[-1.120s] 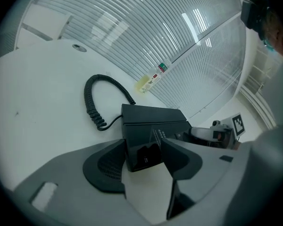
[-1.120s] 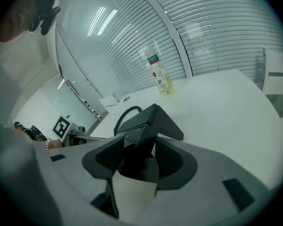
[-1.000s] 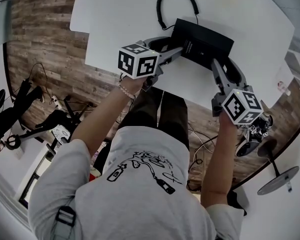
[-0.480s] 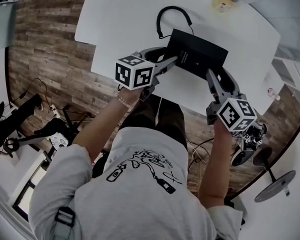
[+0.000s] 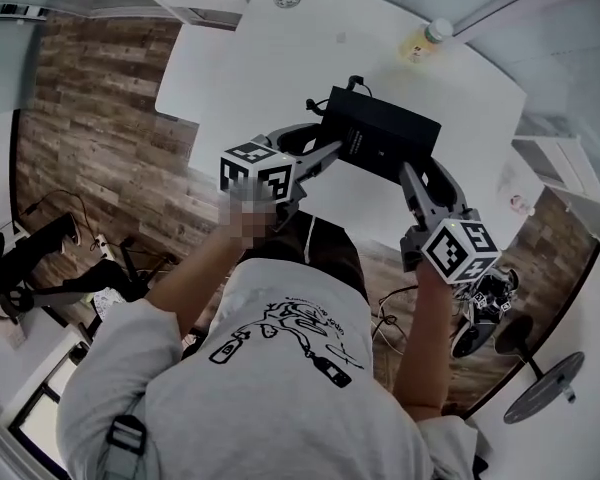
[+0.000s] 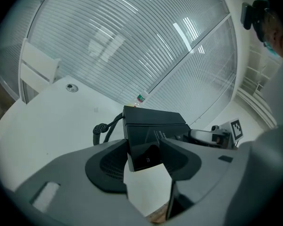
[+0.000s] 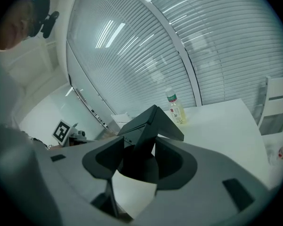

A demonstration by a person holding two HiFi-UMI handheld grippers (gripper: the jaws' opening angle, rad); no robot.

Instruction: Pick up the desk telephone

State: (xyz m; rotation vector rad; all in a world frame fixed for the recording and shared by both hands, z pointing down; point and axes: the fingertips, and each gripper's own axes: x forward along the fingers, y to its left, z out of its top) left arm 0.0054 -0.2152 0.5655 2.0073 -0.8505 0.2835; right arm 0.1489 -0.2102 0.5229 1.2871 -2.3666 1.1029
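The black desk telephone (image 5: 382, 135) hangs in the air above the white table (image 5: 280, 58), held from both sides. My left gripper (image 5: 332, 149) is shut on its left near corner, and in the left gripper view that corner (image 6: 150, 134) sits clamped between the jaws (image 6: 144, 155). My right gripper (image 5: 411, 174) is shut on the right near edge; in the right gripper view the phone (image 7: 148, 122) rises tilted out of the jaws (image 7: 137, 160). The coiled cord (image 5: 326, 102) trails from the phone's far left side (image 6: 104, 128).
A clear bottle with yellowish liquid (image 5: 424, 41) stands on the table beyond the phone (image 7: 175, 106). A white chair (image 6: 37, 66) stands at the table's far left. Wooden floor, cables and a stool base lie around the table's near side.
Both grippers have risen together with the telephone, which now hangs higher over the table. The cord has been drawn up and in behind the phone.
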